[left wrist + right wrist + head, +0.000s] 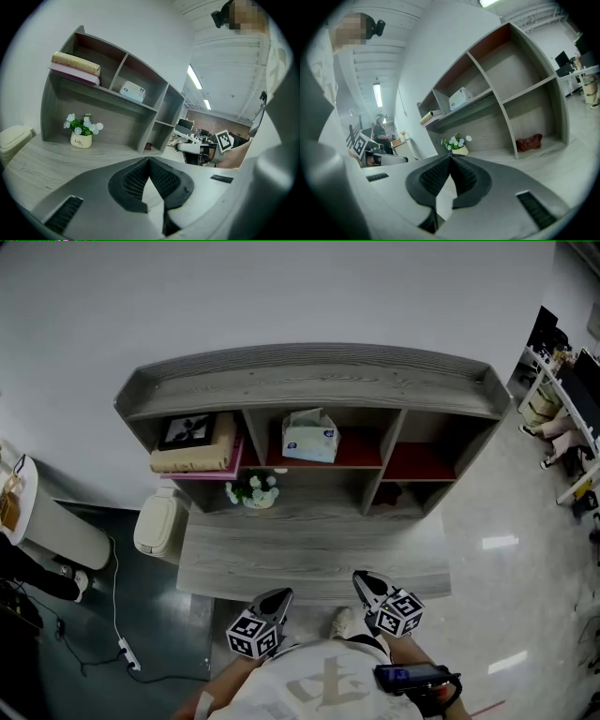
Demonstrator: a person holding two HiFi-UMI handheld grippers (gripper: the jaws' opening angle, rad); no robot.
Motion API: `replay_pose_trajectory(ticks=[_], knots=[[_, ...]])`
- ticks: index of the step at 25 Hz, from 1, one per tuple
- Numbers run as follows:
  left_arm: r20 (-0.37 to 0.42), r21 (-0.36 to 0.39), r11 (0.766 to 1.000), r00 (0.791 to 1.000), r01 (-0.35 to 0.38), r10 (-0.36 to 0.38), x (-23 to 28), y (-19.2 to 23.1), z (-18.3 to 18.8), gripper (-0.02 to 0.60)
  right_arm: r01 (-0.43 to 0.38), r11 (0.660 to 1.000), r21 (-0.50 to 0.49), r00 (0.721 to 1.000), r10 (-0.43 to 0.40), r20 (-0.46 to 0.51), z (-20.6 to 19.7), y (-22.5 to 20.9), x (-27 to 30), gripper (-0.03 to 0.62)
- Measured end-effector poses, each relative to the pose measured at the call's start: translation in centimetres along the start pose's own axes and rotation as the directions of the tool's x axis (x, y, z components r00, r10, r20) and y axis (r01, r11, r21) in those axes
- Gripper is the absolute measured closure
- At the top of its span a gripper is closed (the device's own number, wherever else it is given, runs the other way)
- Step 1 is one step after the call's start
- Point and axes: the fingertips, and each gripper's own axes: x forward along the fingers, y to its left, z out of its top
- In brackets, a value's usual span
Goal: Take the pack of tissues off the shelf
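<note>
My left gripper (284, 595), right gripper (362, 578): jaws together, empty. White-blue soft tissue pack (310, 438) in grey wooden shelf (309, 381), upper middle cubby.

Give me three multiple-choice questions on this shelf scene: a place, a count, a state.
1. Where is the pack of tissues? A upper middle compartment; B upper left compartment; C on the desk.
2. How many upper compartments has the shelf? A two; B three; C five.
3. How are the left claw and right claw? A both shut, empty; B both wide open; C left shut on tissues.
1 A: it sits in the middle one. 2 B: three stand side by side. 3 A: pads together, nothing between.
</note>
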Motion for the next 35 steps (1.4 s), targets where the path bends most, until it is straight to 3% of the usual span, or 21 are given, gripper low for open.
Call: replay_pose_trajectory(ticks=[11, 28, 35], knots=[[-0.022, -0.013, 0.999, 0.999, -0.042, 0.041, 4.4, 0.7, 1.4, 0.578, -0.04, 0.999, 0.019, 0.999, 0.04, -0.015, 1.7, -4.4, 2.0, 0.589], [0.043, 0.017, 0.988, 0.988, -0.151, 0.15, 10.0, 0.3, 7.3, 0.578, -0.195, 0.981, 0.002, 0.981, 0.195, -0.024, 5.9, -9.1, 5.4, 0.589], [0.081, 0.033, 0.982, 0.98, -0.187, 0.184, 10.4, 1.7, 10.1, 0.578, -0.193, 0.981, 0.007, 0.981, 0.193, -0.016, 6.3, -10.0, 5.7, 0.589]])
